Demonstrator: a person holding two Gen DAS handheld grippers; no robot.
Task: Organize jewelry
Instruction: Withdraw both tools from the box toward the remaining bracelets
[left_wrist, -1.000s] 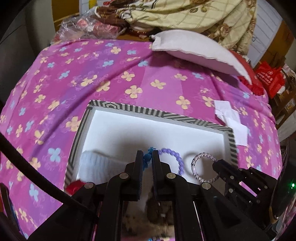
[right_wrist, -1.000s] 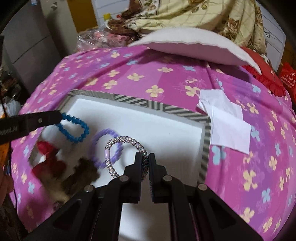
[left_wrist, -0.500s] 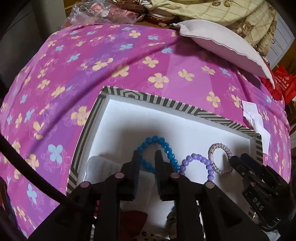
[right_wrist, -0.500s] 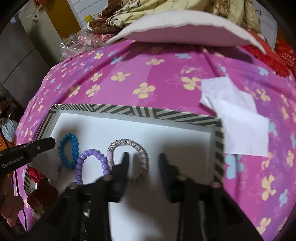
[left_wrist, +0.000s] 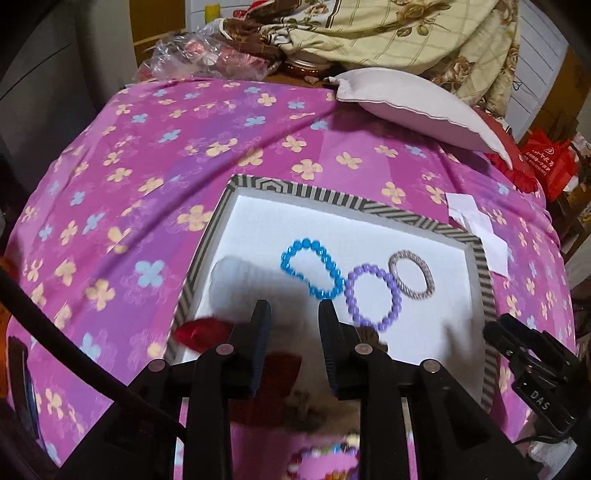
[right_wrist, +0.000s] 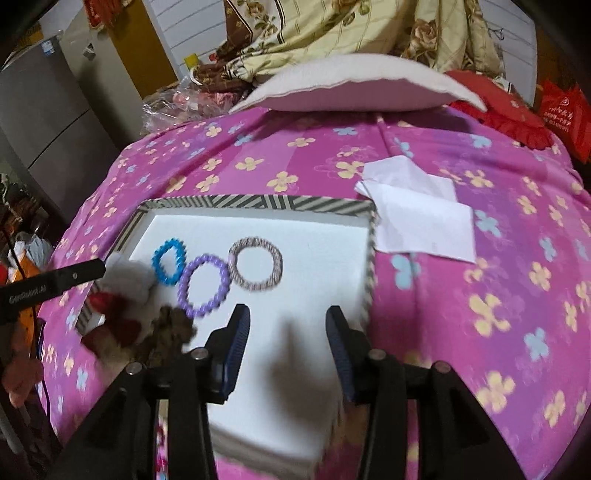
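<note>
Both bracelets are down now: a second ago the left gripper (left_wrist: 291, 314) pinched the blue bead bracelet (left_wrist: 312, 268) and the right gripper (right_wrist: 288, 321) pinched the woven grey bracelet (right_wrist: 256, 268), and since then both tools have backed off toward the near edge of the tray. Each pair of jaws has just been opening, and nothing sits between either pair; they hang parted over bare white lining.

Three bracelets lie flat in a row on the white floor of the tray (left_wrist: 325, 197). Blue one on the left, purple bead bracelet (left_wrist: 373, 297) in the middle, woven grey one on the right. In the left wrist view blue and purple touch, and purple meets grey at its upper right. The right wrist view shows the same chain, purple overlapping slightly with its neighbours.

At the tray's left end sits a white fluffy piece (right_wrist: 129, 275), with red fabric items (right_wrist: 110, 314) and a brown fuzzy item (right_wrist: 170, 328) nearer the corner, all blurred.

The striped-rimmed tray rests on a pink flowered bedspread (left_wrist: 147, 177). White paper sheets (right_wrist: 417, 218) lie just beside the tray's right rim. A pale pillow (right_wrist: 354, 85) sits further back, with bedding heaped behind it.
</note>
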